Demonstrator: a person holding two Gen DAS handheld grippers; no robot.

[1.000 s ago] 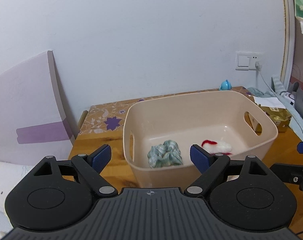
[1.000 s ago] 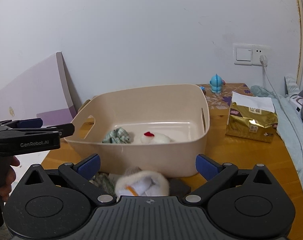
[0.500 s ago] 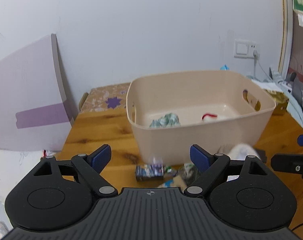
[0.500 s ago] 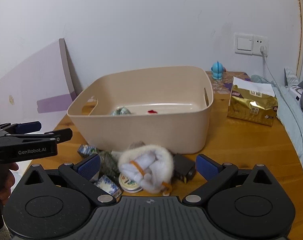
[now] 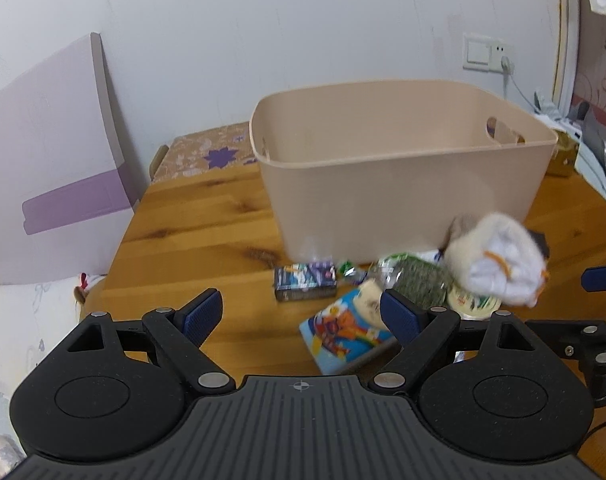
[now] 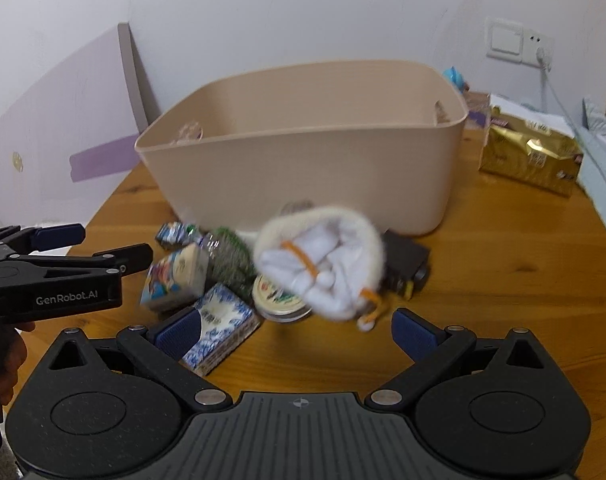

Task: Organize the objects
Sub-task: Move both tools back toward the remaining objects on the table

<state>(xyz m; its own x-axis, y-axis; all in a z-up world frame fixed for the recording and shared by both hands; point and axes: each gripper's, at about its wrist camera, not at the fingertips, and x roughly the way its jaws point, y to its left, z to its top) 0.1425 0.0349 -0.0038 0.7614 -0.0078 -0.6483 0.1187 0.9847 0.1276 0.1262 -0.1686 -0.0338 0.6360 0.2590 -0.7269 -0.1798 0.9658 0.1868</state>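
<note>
Both grippers hover over the clutter in front of the beige bin point(image 6: 303, 168).

On the wooden table point(image 6: 503, 280), against the bin's near wall, the white drawstring pouch point(image 6: 323, 264) lies straight ahead of the right gripper point(image 6: 295, 328), the nearer one; the left gripper point(image 5: 303, 312) faces the cartoon box point(image 5: 343, 328). All fingers spread, empty.

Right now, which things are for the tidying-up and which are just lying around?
For tidying: beige bin; fluffy white bundle; cartoon box; blue-and-white packet; round tin; black box.

Lying around: gold bag; blue figurine; purple board.
</note>
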